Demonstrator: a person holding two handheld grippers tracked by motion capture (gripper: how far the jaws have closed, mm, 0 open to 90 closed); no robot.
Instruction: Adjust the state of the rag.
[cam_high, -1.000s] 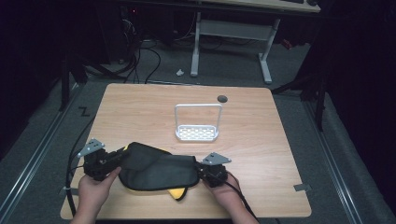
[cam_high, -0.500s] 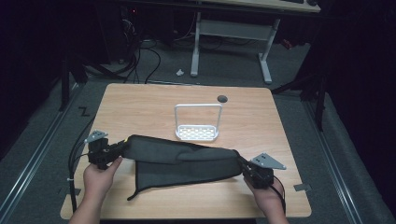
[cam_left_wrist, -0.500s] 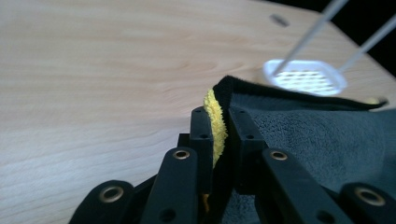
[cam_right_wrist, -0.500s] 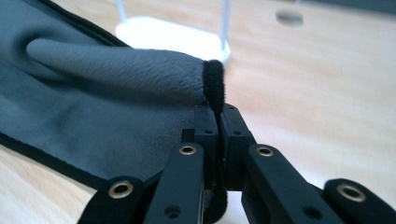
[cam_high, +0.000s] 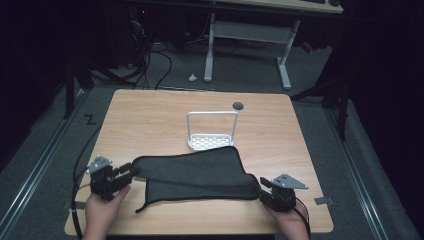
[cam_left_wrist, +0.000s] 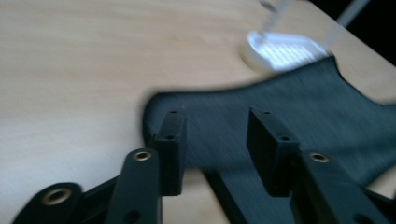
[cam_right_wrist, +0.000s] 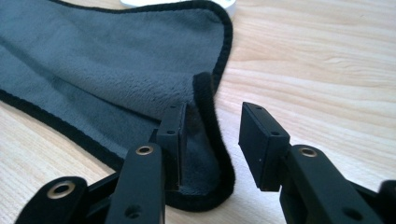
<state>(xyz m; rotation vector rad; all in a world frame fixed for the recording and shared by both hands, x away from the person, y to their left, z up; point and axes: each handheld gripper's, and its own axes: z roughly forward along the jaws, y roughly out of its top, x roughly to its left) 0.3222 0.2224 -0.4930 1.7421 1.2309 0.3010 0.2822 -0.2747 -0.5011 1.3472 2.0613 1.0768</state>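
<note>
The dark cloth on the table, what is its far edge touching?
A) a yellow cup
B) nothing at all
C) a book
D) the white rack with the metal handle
D: in the high view the far edge of the dark cloth runs up against the base of the white rack, which stands on the wooden table.

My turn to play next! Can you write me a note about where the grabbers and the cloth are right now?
Left gripper: open, at the dark cloth's left corner.
Right gripper: open, with the right corner's hem lying loose between its jaws.
The cloth lies spread out flat on the table; its far edge reaches the white rack.
Done: spreading.
Left: probably folding it or pulling both grippers away.
</note>
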